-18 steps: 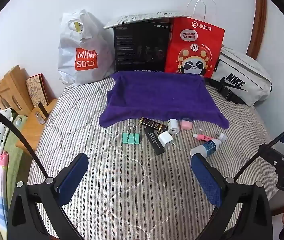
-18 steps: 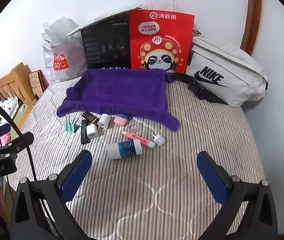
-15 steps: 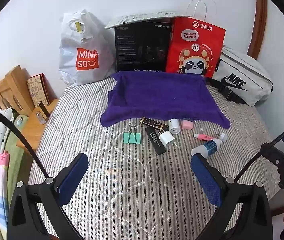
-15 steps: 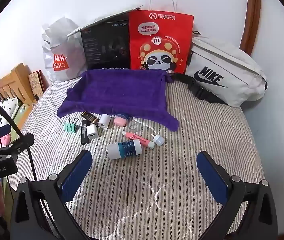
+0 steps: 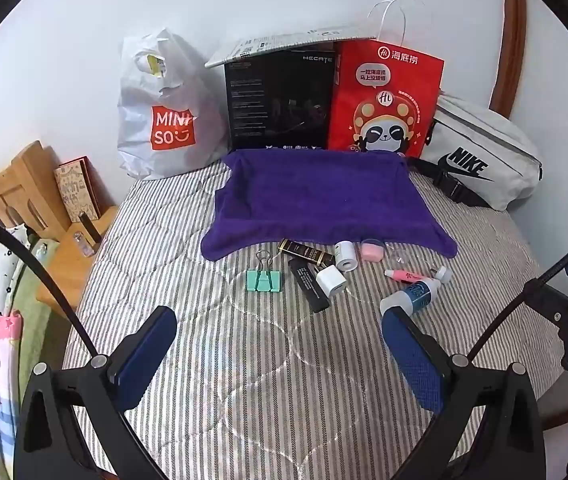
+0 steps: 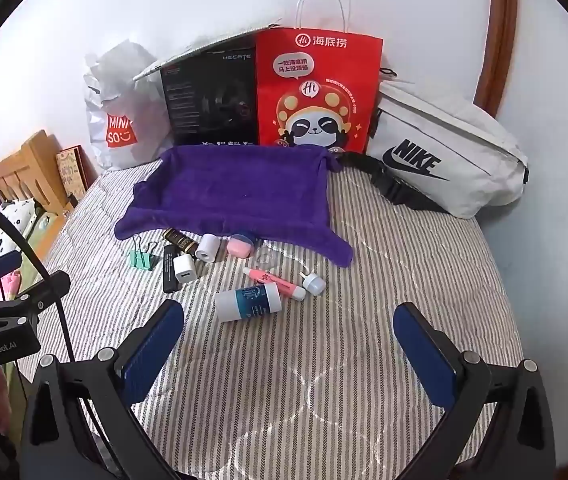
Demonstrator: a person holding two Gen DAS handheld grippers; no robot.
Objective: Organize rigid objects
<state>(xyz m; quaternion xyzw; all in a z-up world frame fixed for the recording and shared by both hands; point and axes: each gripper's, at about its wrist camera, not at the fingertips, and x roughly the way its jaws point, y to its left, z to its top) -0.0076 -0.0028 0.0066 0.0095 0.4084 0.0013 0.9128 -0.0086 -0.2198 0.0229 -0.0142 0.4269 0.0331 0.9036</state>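
Through my left wrist camera, my left gripper is spread wide and empty above the striped bedspread. The mint binder clip and white charger plug lie ahead, near the purple towel.

From my right wrist, my right gripper also gapes empty. The blue-labelled bottle lies just beyond my left finger, touching the pink tube.

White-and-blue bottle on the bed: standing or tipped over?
Tipped over. The white-and-blue bottle lies on its side on the striped quilt, beside the pink tube.
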